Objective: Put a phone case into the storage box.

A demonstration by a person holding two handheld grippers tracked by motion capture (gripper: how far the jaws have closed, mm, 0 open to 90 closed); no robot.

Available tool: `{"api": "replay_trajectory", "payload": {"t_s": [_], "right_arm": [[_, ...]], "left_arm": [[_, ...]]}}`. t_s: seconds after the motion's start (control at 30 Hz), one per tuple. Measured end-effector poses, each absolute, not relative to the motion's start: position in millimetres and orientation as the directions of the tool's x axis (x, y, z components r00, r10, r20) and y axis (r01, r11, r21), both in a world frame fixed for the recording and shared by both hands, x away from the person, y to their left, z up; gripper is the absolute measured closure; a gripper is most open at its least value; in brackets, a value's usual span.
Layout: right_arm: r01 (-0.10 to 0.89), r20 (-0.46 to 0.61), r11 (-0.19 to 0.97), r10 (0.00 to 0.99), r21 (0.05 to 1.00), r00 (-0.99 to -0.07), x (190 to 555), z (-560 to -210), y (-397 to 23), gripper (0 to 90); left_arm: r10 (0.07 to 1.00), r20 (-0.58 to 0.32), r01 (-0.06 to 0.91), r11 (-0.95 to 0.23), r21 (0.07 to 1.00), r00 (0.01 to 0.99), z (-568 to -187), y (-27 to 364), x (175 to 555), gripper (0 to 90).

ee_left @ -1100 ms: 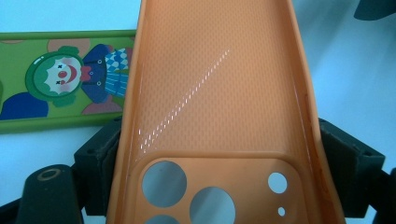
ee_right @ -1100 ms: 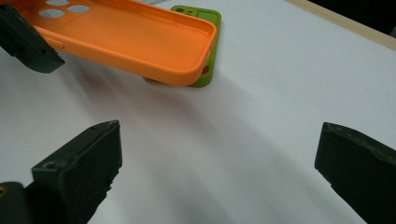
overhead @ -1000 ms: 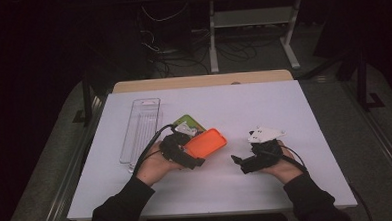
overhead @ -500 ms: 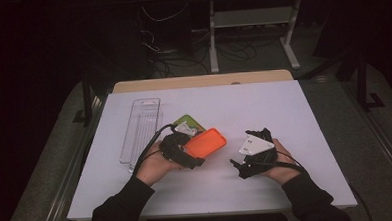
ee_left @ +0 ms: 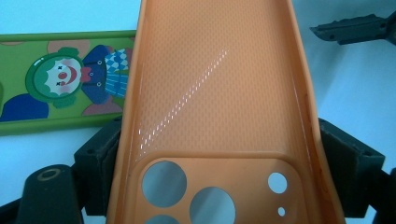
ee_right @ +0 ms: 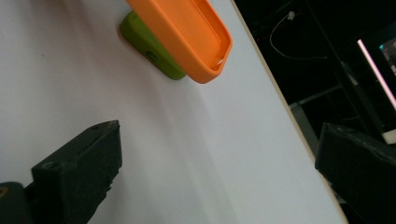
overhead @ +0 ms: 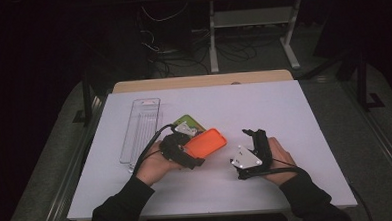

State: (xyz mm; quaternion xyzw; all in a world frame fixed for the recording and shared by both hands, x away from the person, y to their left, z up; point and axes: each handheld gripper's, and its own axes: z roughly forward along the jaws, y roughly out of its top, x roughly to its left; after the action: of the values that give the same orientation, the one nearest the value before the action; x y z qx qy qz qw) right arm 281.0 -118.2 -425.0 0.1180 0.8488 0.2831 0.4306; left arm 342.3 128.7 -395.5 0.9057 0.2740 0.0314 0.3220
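Gripping the orange soft-plastic phone case [overhead: 205, 143] near the middle of the high view, the left gripper [overhead: 182, 152] has its black jaws clamped on the case's two long edges, camera cut-outs nearest the jaws. Just behind it, a green phone case with a clown print [ee_left: 56, 88] lies flat on the white table [overhead: 284, 111]. The right gripper [overhead: 253, 140], lower right of centre, holds nothing, its jaws standing wide apart. A clear plastic tray [overhead: 140, 128] lies left of centre.
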Motion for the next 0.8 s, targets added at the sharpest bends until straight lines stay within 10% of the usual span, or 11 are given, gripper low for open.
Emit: {"api": "replay_trajectory", "payload": {"t_s": [0.8], "right_arm": [[-0.239,-0.901,0.929,0.171,0.282,-0.398,269.2,-435.9,-99.4,0.0]], "left_arm": [[0.5,-0.097,0.457,-0.673,0.582,0.861,-393.3,131.0,344.2,16.0]]}}
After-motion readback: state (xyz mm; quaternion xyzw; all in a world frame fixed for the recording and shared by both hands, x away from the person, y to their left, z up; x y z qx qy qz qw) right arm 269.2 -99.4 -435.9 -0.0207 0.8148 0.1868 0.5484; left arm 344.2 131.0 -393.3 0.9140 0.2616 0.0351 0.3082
